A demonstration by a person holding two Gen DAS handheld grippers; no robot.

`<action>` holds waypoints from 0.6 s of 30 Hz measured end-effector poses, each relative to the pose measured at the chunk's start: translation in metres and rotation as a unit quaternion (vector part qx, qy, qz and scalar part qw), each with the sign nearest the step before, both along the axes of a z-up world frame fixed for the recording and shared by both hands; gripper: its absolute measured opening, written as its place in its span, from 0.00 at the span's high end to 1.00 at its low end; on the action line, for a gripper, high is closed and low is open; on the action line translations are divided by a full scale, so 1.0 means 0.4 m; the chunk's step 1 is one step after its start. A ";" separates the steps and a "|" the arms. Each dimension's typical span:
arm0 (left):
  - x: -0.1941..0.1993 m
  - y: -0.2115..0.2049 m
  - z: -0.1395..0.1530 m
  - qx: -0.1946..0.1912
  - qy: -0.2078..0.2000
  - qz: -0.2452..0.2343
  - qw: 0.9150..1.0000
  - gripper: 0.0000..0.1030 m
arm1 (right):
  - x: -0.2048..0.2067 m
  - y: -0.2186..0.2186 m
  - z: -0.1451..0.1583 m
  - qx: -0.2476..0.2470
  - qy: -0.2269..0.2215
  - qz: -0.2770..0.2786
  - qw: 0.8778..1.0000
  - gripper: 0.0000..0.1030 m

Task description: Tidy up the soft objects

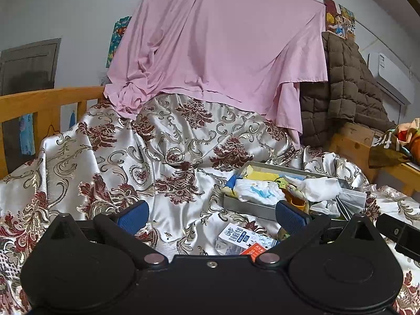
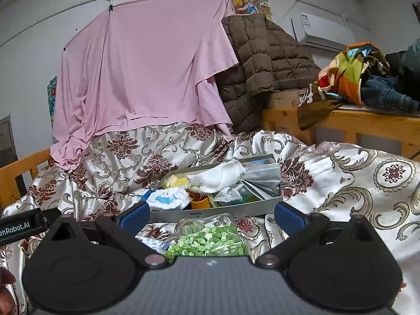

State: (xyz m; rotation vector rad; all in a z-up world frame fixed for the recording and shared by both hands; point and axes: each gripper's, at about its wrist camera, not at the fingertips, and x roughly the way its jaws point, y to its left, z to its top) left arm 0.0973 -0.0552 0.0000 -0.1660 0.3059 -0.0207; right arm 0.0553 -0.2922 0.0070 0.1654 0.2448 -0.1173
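I see both claws spread wide with nothing between the pads. My left claw (image 1: 211, 216) hovers low over the bed's patterned satin cover (image 1: 162, 152), with a small carton (image 1: 242, 239) lying at lower centre. The grey tray (image 1: 252, 207) sits right of centre on the cover, stuffed with soft things: a white cloth with blue print (image 1: 258, 191), a crumpled white rag (image 1: 321, 187), something yellow (image 1: 263, 176), clear bags. My right claw (image 2: 211, 216) faces the tray's (image 2: 210, 211) near wall; a clear bag of green pieces (image 2: 210, 239) lies just before it, bottom centre. A pink sheet (image 2: 147, 73) hangs behind.
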 end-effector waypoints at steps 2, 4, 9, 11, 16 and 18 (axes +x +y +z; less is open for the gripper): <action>-0.005 0.001 -0.002 0.004 0.002 -0.006 1.000 0.01 | -0.008 0.001 0.000 0.003 -0.001 -0.002 1.000 0.00; -0.012 0.005 -0.004 0.005 0.003 -0.011 1.000 0.01 | -0.016 0.002 0.002 0.006 -0.005 -0.006 1.000 0.00; -0.024 0.019 -0.008 0.001 0.001 -0.019 1.000 0.01 | -0.032 0.003 -0.006 0.014 -0.004 -0.013 1.000 0.00; -0.028 0.026 -0.011 0.001 -0.001 -0.021 1.000 0.01 | -0.032 0.008 -0.010 0.014 0.001 -0.014 1.000 0.00; -0.036 0.042 -0.027 0.004 -0.001 -0.027 1.000 0.01 | -0.038 0.032 -0.022 0.004 0.011 -0.012 1.000 0.00; -0.036 0.045 -0.034 0.009 0.001 -0.029 1.000 0.01 | -0.041 0.039 -0.027 0.004 0.016 -0.011 1.000 0.00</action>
